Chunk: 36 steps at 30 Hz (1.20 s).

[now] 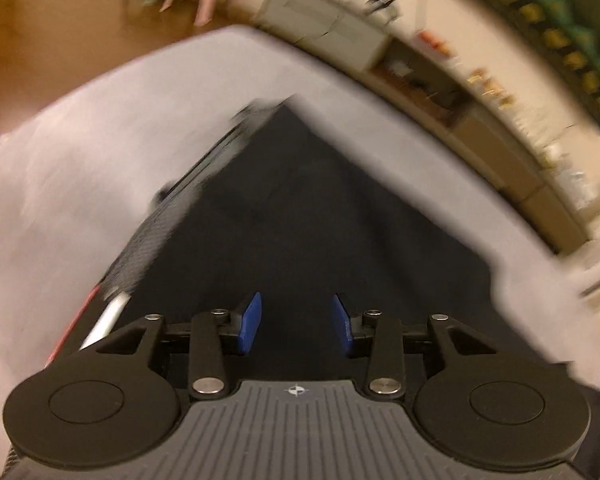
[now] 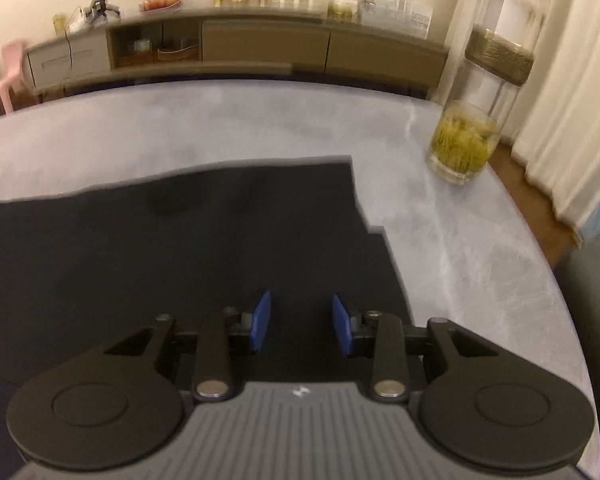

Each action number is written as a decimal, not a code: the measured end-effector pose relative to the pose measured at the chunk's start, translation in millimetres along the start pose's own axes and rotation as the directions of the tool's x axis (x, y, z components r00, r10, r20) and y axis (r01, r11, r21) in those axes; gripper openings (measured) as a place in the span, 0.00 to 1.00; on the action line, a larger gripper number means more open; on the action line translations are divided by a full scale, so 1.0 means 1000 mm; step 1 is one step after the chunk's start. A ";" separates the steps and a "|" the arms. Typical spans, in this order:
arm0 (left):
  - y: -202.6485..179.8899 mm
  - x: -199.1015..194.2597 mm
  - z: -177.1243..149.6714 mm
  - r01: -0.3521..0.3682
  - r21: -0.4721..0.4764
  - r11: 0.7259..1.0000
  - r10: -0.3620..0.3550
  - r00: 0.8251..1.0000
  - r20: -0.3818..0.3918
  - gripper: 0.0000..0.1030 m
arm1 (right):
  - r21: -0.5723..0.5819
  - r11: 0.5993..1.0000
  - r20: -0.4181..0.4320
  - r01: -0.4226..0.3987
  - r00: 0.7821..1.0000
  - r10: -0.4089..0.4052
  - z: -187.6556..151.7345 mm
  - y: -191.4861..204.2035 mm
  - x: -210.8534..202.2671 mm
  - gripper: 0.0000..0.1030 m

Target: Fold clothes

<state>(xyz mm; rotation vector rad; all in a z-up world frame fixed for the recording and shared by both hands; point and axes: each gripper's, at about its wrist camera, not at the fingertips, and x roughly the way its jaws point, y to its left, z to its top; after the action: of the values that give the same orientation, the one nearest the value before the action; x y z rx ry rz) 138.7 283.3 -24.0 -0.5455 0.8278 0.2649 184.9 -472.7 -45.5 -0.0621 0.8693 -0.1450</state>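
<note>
A dark garment [image 2: 172,248] lies spread flat on a pale grey worktop [image 2: 260,120]. In the right wrist view it fills the lower left and centre of the frame, its far edge running unevenly across the middle and its right edge stepping down toward the lower right. The right hand-held gripper [image 2: 301,322] hangs over this cloth at the bottom centre, its blue pads [image 2: 262,320] standing partly apart with only the dark fabric seen beyond the gap; nothing is pinched between them. A glass jar [image 2: 462,142] with yellow-green contents stands on the worktop at the right of the frame, well apart from the garment.

The left wrist view is smeared by motion. There the garment [image 1: 300,208] forms a dark wedge up the centre of the frame, with a ribbed band [image 1: 156,236] along its left edge. The left hand-held gripper [image 1: 298,324] sits above it at the bottom centre, jaws partly open and holding nothing.
</note>
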 end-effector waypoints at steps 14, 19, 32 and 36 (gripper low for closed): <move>0.019 0.012 0.017 -0.087 -0.074 0.993 0.092 0.993 0.070 0.37 | 0.023 1.000 0.092 0.006 0.996 -0.008 0.007 -0.020 -0.011 0.08; 0.025 -0.004 0.018 -0.118 -0.085 0.989 0.125 0.989 0.078 0.37 | -0.017 0.999 0.142 0.047 0.989 -0.044 0.015 -0.013 -0.023 0.05; 0.035 -0.021 0.025 -0.187 -0.171 0.967 0.206 0.973 0.100 0.35 | 0.063 0.996 0.092 0.066 0.993 -0.072 0.044 -0.023 0.030 0.23; -0.017 -0.045 0.025 -0.042 0.000 0.999 0.042 0.981 0.192 0.38 | 0.079 0.997 0.184 0.016 0.982 -0.030 0.048 -0.024 -0.024 0.30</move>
<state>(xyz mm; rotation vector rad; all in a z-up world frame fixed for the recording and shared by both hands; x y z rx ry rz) 131.6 282.3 29.8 -0.4905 0.6531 0.3489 203.8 -493.2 6.4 -0.0127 0.6762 -0.1917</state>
